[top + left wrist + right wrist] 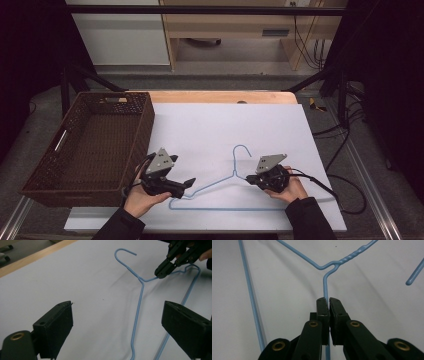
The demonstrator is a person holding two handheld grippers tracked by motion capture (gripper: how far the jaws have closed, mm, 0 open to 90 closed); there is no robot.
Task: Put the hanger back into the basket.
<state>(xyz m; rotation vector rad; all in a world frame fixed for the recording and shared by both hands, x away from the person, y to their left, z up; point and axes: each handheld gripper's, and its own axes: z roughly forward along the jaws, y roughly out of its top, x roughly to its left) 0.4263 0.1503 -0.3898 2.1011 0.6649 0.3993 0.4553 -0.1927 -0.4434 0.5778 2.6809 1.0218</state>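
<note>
Right gripper pinches the blue wire hanger — no writing legible.

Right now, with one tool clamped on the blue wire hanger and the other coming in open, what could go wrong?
The right tool pinches only one thin shoulder wire of the hanger near the twisted neck, so it may swivel or slip when lifted. The open left tool straddles the other shoulder wire; closing off-centre could miss it or push it across the white sheet.

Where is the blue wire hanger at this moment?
The blue wire hanger lies flat on the white board, right of the brown basket; the right gripper is shut on its shoulder wire.
</note>
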